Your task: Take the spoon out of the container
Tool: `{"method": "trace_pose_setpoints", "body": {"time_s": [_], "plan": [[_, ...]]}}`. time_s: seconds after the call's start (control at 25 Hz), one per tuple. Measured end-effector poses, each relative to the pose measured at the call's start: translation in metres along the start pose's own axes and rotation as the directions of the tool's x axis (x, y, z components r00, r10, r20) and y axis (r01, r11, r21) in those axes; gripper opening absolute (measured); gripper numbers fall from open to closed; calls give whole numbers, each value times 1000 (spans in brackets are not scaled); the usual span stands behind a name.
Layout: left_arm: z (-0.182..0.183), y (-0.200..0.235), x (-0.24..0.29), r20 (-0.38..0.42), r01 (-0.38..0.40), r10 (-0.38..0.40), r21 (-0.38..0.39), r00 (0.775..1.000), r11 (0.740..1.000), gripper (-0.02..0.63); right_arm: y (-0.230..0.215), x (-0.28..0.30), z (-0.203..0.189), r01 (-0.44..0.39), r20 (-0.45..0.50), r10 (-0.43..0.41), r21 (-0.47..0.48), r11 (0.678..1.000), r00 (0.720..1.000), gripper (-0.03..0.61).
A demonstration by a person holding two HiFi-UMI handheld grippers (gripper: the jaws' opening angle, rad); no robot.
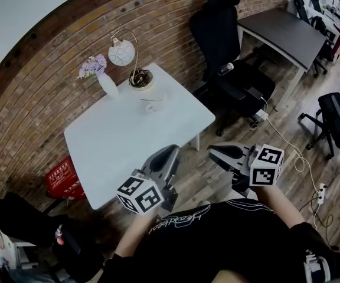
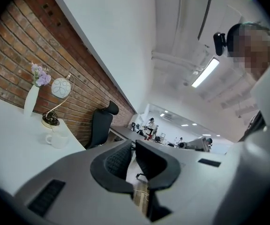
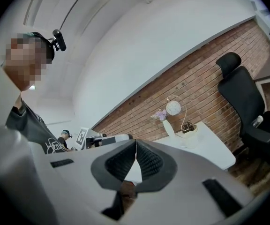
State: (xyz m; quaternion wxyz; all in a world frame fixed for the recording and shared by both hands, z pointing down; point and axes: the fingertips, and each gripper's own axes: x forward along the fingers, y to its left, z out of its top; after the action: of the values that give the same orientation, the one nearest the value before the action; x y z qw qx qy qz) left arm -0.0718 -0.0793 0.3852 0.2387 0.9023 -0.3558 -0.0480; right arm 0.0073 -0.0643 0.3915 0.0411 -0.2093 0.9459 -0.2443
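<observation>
Left hand-held gripper (image 1: 171, 153): jaws closed together, nothing between them. It is held in the air just off the near edge of the tabletop (image 1: 128, 140), close to the person's body.

Right hand-held gripper (image 1: 214, 152): jaws meet at the tips, also empty. It is off the near right corner of the tabletop, above the wood floor (image 1: 288, 175), and the two grippers are near each other but apart.

White cup (image 1: 152, 105): upright near the far edge of the tabletop, just in front of the lamp (image 1: 136, 69), with its handle to the left in the left gripper view. Both grippers are well apart from it. The spoon is too small to make out in any view.

White vase (image 1: 107, 85) with pale purple flowers: at the far edge, just left of the lamp.

Black office chair (image 1: 229, 63): on the floor beyond the far right corner, against the brick wall (image 1: 52, 69).

Red crate (image 1: 61, 178): on the floor below the left edge.
</observation>
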Motion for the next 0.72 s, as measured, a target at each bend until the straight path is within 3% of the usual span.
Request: {"method": "trace_pose_setpoints", "body": {"time_s": [0.16, 0.28, 0.36, 0.72], "plan": [[7, 38, 7, 11, -75, 75, -4, 997, 997, 9, -24, 12, 4, 7, 1, -7, 19, 1000, 1000, -3], [8, 64, 13, 15, -132, 132, -19, 991, 991, 92, -38, 24, 6, -14, -7, 14, 31, 999, 1000, -3], [11, 82, 15, 25, -170, 171, -32, 985, 985, 104, -47, 34, 8, -35, -16, 35, 36, 999, 999, -3], [32, 175, 40, 42, -341, 343, -59, 938, 938, 170, -121, 92, 29, -107, -66, 113, 80, 991, 991, -3]]}}
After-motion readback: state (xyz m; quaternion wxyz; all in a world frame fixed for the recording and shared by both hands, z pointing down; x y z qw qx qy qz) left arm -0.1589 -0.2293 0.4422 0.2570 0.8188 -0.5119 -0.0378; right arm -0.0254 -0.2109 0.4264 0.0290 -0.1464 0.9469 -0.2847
